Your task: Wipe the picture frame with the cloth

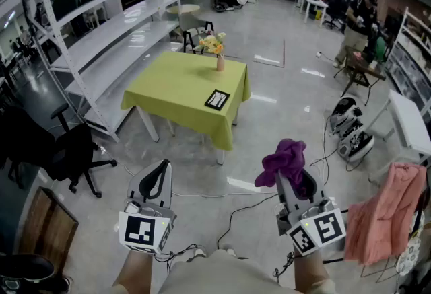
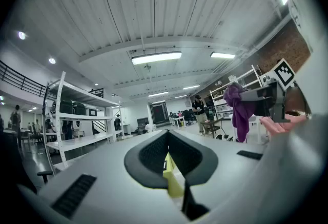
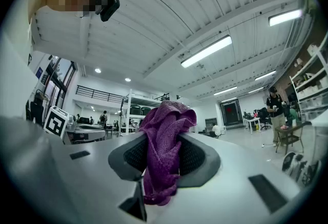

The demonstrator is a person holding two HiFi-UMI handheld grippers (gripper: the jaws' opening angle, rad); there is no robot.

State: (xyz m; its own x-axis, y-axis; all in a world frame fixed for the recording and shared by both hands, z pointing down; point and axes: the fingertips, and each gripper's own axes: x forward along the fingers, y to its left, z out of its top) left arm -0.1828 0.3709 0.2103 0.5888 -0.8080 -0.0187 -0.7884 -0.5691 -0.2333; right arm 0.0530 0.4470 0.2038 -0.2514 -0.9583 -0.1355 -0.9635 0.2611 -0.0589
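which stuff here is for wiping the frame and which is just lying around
For the job: purple cloth, held in the right gripper; picture frame, flat on the green table.
Just about: flower vase, pink cloth, black office chair, white shelving.

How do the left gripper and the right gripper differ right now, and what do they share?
The right gripper is clamped on the purple cloth, which bunches above its jaws; the left gripper holds nothing. The left gripper's jaws meet at their tips, while the right gripper's are kept apart by the cloth. Both point toward the green table and are short of it.
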